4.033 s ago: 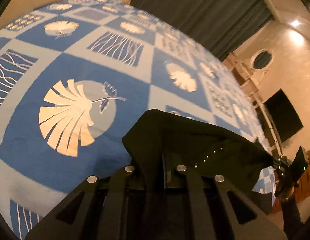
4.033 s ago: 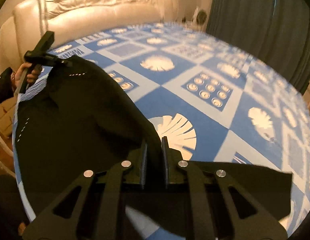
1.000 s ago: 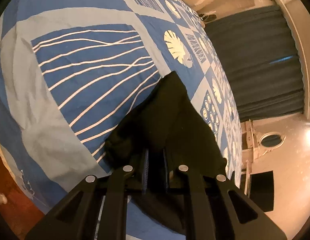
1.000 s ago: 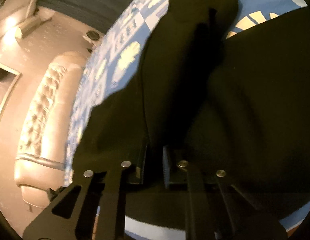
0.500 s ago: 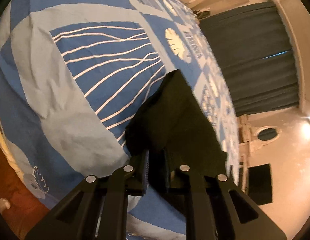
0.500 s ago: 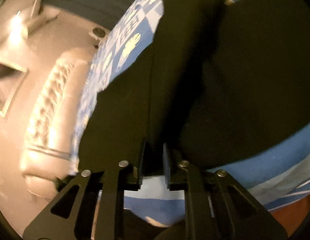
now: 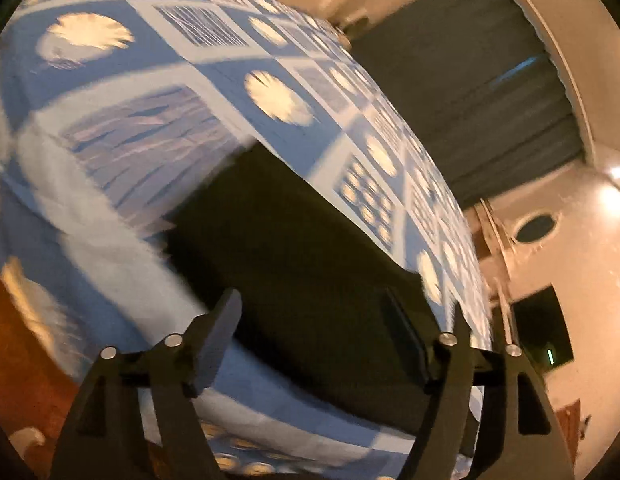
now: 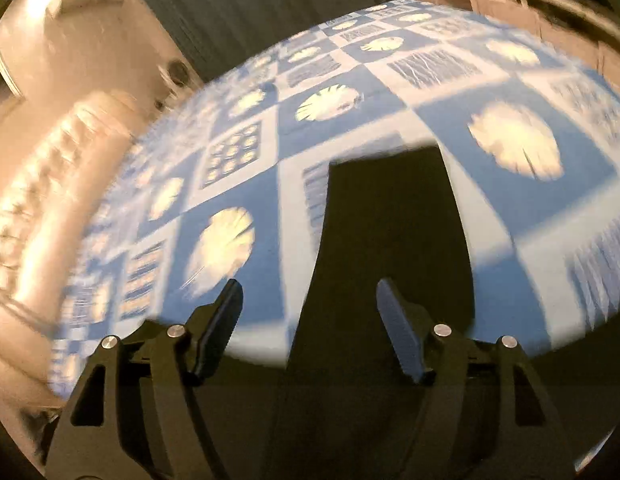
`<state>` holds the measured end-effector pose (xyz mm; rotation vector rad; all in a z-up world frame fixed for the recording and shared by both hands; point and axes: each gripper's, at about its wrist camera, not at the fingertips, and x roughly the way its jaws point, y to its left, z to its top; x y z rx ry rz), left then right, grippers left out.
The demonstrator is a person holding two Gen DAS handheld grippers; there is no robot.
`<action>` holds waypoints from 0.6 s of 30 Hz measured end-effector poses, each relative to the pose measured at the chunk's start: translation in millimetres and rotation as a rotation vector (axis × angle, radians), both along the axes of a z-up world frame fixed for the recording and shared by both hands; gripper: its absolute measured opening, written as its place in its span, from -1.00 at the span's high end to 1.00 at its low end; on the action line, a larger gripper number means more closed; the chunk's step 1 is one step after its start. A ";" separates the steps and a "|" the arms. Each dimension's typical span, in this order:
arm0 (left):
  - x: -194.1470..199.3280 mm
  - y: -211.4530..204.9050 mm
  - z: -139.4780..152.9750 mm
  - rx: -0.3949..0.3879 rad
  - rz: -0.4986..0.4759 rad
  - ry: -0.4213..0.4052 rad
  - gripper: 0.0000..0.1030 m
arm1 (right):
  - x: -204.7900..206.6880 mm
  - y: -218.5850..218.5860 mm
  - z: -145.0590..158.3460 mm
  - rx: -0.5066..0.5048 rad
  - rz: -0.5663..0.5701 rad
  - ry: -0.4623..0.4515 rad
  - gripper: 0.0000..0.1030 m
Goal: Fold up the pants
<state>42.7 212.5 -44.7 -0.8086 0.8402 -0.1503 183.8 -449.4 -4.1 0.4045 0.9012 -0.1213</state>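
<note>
The black pants [image 7: 310, 256] lie flat on the blue patterned bed cover [image 7: 121, 60], near its front edge. My left gripper [image 7: 314, 312] hangs a little above them, its jaws opening, with nothing pinched between them. In the right wrist view the pants [image 8: 390, 232] stretch away as a long dark strip over the bed cover [image 8: 350, 92]. My right gripper [image 8: 310, 304] is lifted above their near end, jaws opening too, and the cloth lies below the pads, not in them. Both views are blurred by motion.
Dark curtains [image 7: 470, 92] hang beyond the bed. A tufted cream headboard or sofa [image 8: 33, 184] stands at the left of the right wrist view. A dark screen [image 7: 546, 328] and a round mirror [image 7: 534, 228] are on the far wall. Reddish floor [image 7: 25, 344] shows below the bed's edge.
Both grippers let go of the pants and their jaws spread wide. Both hands rose and pulled back, so more of the bed shows. The pants now lie flat on the cover.
</note>
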 end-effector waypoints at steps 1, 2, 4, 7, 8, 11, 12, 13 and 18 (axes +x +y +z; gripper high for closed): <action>6.0 -14.4 -3.3 -0.020 -0.026 0.013 -0.40 | 24.5 2.2 -3.3 -0.056 0.001 0.034 -0.34; 6.8 -22.1 -6.4 -0.029 -0.040 0.023 -0.40 | 55.0 4.5 -9.7 -0.116 -0.002 0.080 -0.33; 15.4 -44.6 -14.2 -0.060 -0.078 0.050 -0.40 | 92.1 15.4 -26.0 -0.194 0.002 0.145 -0.32; 22.6 -68.4 -21.5 -0.084 -0.113 0.075 -0.40 | 141.1 22.3 -57.3 -0.320 -0.005 0.249 -0.31; 21.5 -74.3 -24.0 -0.090 -0.123 0.081 -0.40 | 151.8 22.9 -65.6 -0.340 -0.012 0.276 -0.31; 23.3 -88.9 -28.7 -0.074 -0.146 0.089 -0.47 | 163.4 21.5 -81.1 -0.375 -0.038 0.322 -0.31; 22.9 -90.4 -28.1 -0.060 -0.150 0.084 -0.47 | 166.6 18.9 -87.6 -0.389 -0.043 0.344 -0.31; 23.4 -92.2 -26.6 -0.047 -0.159 0.079 -0.48 | 167.6 15.9 -91.7 -0.390 -0.048 0.359 -0.30; 20.0 -91.3 -24.5 -0.055 -0.173 0.086 -0.48 | 158.5 -5.2 -92.7 -0.299 -0.045 0.334 0.58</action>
